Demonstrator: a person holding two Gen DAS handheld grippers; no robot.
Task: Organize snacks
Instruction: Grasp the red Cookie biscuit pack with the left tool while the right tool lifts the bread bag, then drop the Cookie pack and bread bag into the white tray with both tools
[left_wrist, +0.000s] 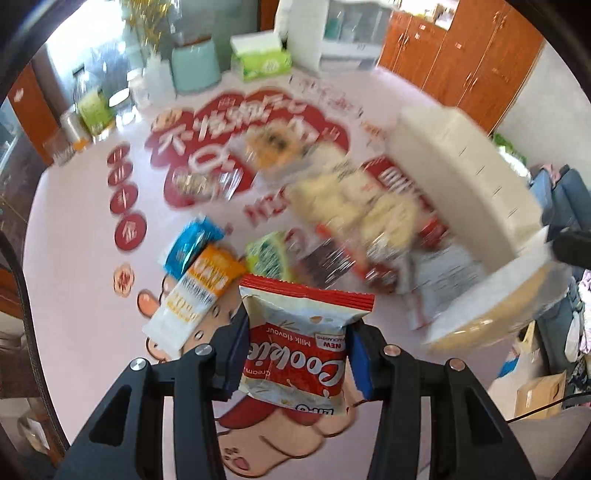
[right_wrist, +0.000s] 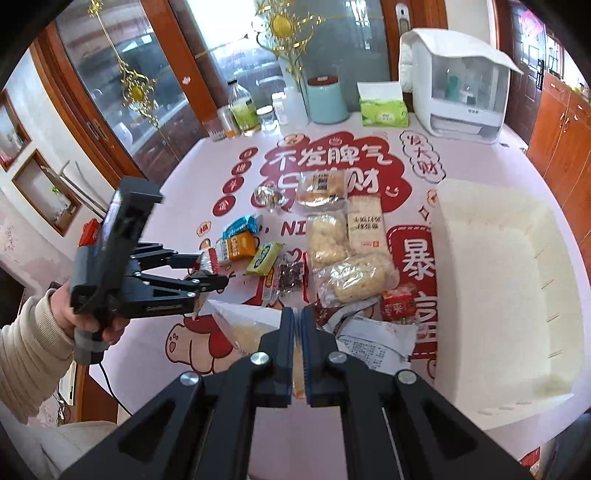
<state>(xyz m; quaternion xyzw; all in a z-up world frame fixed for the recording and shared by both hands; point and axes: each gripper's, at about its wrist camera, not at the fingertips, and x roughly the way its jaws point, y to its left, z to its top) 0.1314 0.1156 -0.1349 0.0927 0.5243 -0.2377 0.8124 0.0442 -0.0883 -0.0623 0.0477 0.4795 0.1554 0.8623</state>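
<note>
My left gripper (left_wrist: 297, 354) is shut on a red-and-white cookie packet (left_wrist: 299, 332) and holds it above the table; it also shows in the right wrist view (right_wrist: 214, 271) at the left. My right gripper (right_wrist: 298, 325) is shut on a thin clear snack packet (right_wrist: 251, 325) with pale contents, near the table's front. Several loose snacks (right_wrist: 332, 251) lie in the middle of the table. A white rectangular basket (right_wrist: 498, 273) stands at the right, also blurred in the left wrist view (left_wrist: 461, 177).
At the table's back stand a white dispenser box (right_wrist: 458, 85), a green tissue pack (right_wrist: 384, 110), a teal canister (right_wrist: 327, 99) and several bottles (right_wrist: 243, 107). The pink printed tablecloth (right_wrist: 236, 158) covers the table. Wooden cabinets are at left and right.
</note>
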